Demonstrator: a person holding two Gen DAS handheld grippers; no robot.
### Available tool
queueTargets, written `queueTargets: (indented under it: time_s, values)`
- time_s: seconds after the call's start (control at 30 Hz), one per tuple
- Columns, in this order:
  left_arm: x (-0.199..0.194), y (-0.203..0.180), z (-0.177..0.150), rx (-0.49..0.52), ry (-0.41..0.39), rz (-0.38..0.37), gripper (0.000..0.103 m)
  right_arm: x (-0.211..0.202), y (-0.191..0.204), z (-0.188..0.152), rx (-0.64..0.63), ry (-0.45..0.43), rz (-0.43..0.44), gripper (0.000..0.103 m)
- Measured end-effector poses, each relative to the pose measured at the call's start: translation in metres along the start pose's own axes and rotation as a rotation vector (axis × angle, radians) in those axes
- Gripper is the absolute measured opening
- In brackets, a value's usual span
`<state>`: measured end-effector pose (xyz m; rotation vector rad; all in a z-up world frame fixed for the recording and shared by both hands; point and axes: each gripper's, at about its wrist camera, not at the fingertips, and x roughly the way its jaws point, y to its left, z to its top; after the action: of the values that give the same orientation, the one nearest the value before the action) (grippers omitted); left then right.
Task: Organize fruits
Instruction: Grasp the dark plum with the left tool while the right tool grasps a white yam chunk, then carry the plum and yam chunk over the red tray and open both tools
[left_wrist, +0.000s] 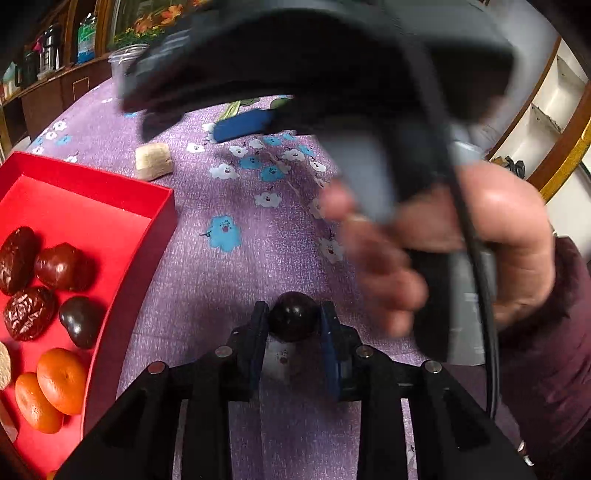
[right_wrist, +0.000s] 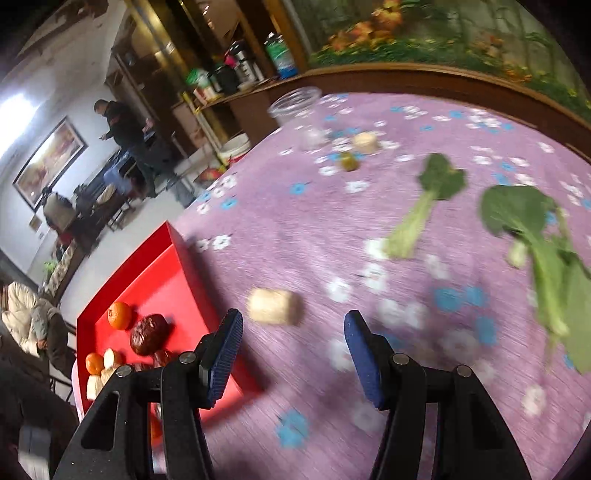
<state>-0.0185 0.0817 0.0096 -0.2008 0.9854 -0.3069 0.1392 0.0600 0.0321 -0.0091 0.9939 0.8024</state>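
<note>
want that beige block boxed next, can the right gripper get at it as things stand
Probably yes: the right gripper is open and empty, and the beige block lies just ahead of its fingertips on bare tablecloth, nothing between them.

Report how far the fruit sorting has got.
Done: dates and oranges already lie in the red tray. In hand: the left gripper is shut on a dark round fruit; the right gripper is open and holds nothing. Left: a small green fruit lies on the purple tablecloth.
</note>
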Motion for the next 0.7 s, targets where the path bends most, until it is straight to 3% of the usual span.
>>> queueTargets:
  time_s: [0.13, 0.17, 0.2, 0.37, 0.5, 0.63, 0.67, 0.7]
  values:
    - [-0.001, 0.005, -0.001, -0.020, -0.003, -0.018, 0.026, 0.033, 0.016, 0.005, -0.063, 0.089, -0.092, 0.059]
    - [-0.002, 0.006, -0.001, -0.019, -0.003, -0.021, 0.027, 0.035, 0.015, 0.004, -0.064, 0.105, -0.098, 0.038]
    - [-0.003, 0.006, -0.001, -0.019, -0.001, -0.031, 0.028, 0.031, 0.014, 0.002, -0.058, 0.101, -0.096, 0.036]
    - [-0.009, 0.016, -0.002, -0.049, -0.006, -0.053, 0.035, -0.015, -0.019, -0.014, 0.028, 0.039, -0.181, 0.036]
    - [-0.016, 0.023, -0.002, -0.055, -0.016, -0.052, 0.039, -0.073, -0.048, -0.064, 0.105, 0.020, -0.237, 0.036]
    - [-0.008, 0.016, -0.001, -0.038, -0.012, -0.036, 0.045, -0.109, -0.053, -0.123, 0.171, 0.040, -0.222, 0.038]
    - [-0.007, 0.014, 0.001, -0.030, -0.011, -0.029, 0.045, -0.114, -0.053, -0.133, 0.188, 0.036, -0.214, 0.041]
    - [-0.006, 0.012, 0.001, -0.021, -0.012, -0.023, 0.046, -0.123, -0.054, -0.143, 0.207, 0.020, -0.211, 0.051]
